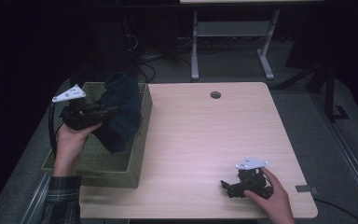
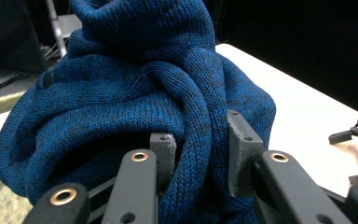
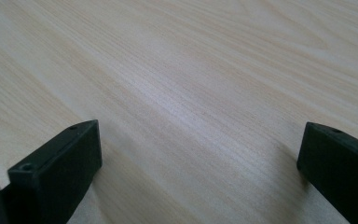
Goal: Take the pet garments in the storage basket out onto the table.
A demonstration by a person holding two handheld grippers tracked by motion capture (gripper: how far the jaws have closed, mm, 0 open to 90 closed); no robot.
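So the left gripper (image 1: 103, 113) has its jaws clamped tight on a fold of the blue knit sweater (image 1: 119, 110), which hangs bunched up right above the woven basket (image 1: 140, 140), partly over its rim. The right gripper (image 1: 227, 185) sits well away from the basket on the wooden counter (image 1: 205, 135), jaws wide apart, nothing between them.

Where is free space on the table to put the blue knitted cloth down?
The table is bare from the basket across to its right edge, and from the round hole down toward the right tongs. The near right corner is crowded, and so is the basket side, under the hanging cloth.
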